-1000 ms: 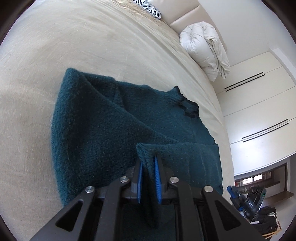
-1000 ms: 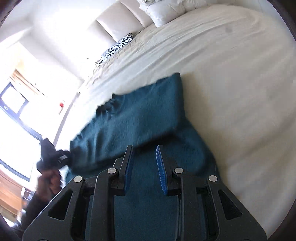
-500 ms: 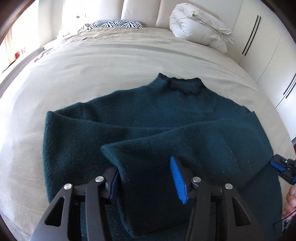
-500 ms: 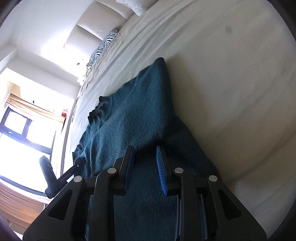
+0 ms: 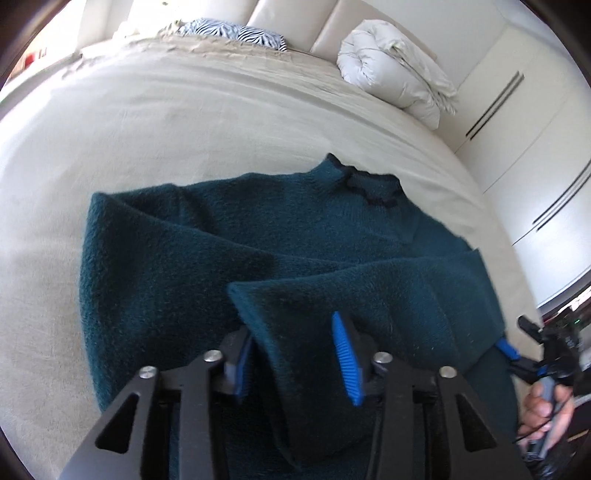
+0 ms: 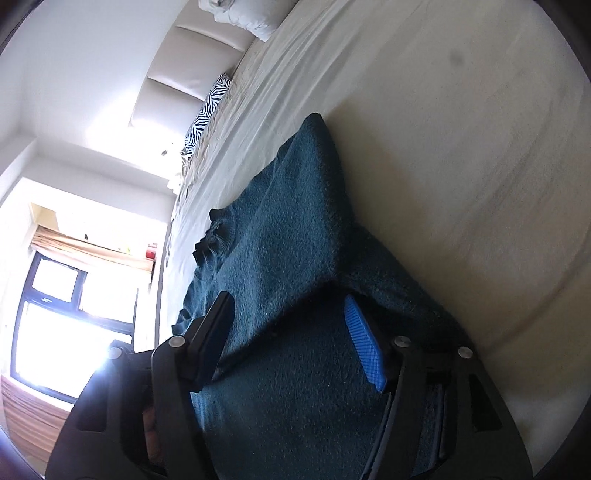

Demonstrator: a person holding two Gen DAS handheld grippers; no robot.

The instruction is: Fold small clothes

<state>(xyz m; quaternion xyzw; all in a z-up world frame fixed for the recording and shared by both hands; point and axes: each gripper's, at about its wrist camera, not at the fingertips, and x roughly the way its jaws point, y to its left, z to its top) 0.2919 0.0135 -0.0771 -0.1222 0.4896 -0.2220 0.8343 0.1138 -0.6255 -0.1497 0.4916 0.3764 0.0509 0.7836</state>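
Observation:
A dark teal sweater [image 5: 258, 229] lies spread on the beige bed [image 5: 184, 122], its dark collar [image 5: 365, 188] pointing towards the headboard. A folded-over flap of it runs up between the jaws of my left gripper [image 5: 290, 328]. Those jaws are closing, but the pads do not pinch the flap. In the right wrist view the sweater [image 6: 288, 221] fills the middle. My right gripper [image 6: 288, 306] hangs low over its near part with jaws opening wide and the fabric loose between them. A hand [image 5: 546, 406] holding that gripper shows at the right edge of the left wrist view.
A rolled white duvet [image 5: 391, 81] and a zebra pillow [image 5: 236, 33] lie by the padded headboard [image 6: 184, 74]. White wardrobe doors [image 5: 535, 147] stand beyond the bed's right side. A bright window [image 6: 66, 314] is on the left. Bare bedsheet [image 6: 461, 147] spreads around the sweater.
My left gripper let go of the fold it was shut on, opened wide, then narrowed a little. My right gripper rolled, sank towards the sweater and spread its jaws.

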